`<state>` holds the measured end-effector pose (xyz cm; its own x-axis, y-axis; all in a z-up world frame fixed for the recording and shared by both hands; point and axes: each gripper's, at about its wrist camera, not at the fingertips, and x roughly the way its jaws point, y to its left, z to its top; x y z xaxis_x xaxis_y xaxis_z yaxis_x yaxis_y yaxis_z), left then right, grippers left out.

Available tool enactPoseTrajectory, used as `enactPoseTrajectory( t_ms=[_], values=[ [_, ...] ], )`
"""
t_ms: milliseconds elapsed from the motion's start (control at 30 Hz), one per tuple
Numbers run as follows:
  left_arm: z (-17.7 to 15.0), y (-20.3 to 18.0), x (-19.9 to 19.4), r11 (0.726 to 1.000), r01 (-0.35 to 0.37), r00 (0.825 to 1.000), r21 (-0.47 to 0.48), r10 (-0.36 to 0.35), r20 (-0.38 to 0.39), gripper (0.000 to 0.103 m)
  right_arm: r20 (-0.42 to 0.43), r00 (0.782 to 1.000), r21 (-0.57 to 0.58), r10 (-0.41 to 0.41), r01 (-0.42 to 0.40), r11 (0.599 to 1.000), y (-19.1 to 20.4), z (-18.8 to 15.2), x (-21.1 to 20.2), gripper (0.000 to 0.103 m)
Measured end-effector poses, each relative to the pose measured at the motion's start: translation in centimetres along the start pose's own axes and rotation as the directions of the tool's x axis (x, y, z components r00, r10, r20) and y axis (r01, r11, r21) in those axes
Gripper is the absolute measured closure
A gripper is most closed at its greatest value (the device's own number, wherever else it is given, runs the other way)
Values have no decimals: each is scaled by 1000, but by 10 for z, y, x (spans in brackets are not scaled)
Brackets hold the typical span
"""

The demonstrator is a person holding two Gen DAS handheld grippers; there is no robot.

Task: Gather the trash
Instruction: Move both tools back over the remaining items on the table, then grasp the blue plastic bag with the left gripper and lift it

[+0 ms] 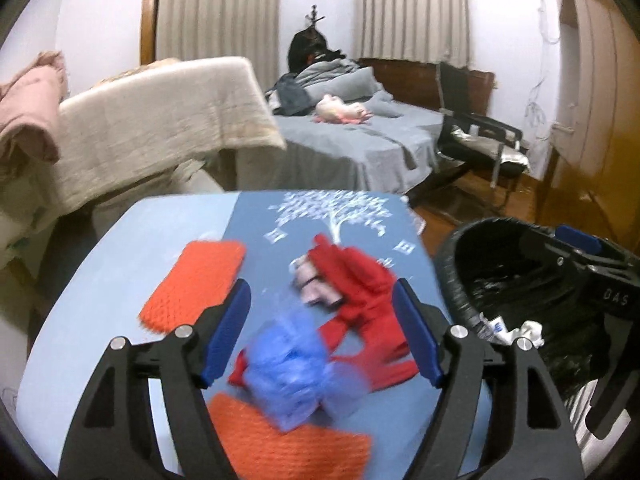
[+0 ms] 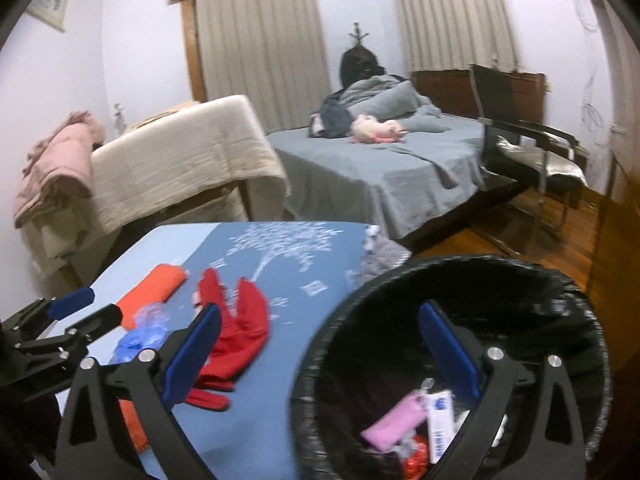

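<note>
my right tongs (image 2: pixel 320 356) hang released and empty over the black-lined round bin (image 2: pixel 568 292), which already holds wrappers; my left tongs (image 1: pixel 322 332) gape, gripping nothing, around the crumpled blue plastic bag (image 1: pixel 296 376) left on the blue worktop (image 1: pixel 132 240) at six o'clock
</note>
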<state>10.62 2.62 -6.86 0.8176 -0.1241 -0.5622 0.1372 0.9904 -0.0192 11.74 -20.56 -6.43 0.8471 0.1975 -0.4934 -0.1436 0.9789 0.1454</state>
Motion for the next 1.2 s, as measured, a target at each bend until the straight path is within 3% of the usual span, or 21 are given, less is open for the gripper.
enactPoseTrajectory(
  t_ms=[400,800,867,967,1200],
  values=[
    [-34,26,31,998,-46,994,-48,41,-99,29,-50,999,-14,9,-10,1000,18,-18,27,6],
    [-43,28,64,997,-19,983,-80,4,-183,30,-78,997,-32,12,-15,999,22,-22,39,6],
    [-44,25,69,997,-21,979,-68,6,-204,46,-81,997,-32,12,-14,999,22,-22,40,6],
    [-44,25,72,997,-14,976,-72,-2,-216,57,-82,997,-34,12,-15,999,22,-21,40,6],
    [-40,28,58,995,-18,988,-97,3,-154,63,-77,997,-46,13,-17,999,24,-20,39,6]
  ],
)
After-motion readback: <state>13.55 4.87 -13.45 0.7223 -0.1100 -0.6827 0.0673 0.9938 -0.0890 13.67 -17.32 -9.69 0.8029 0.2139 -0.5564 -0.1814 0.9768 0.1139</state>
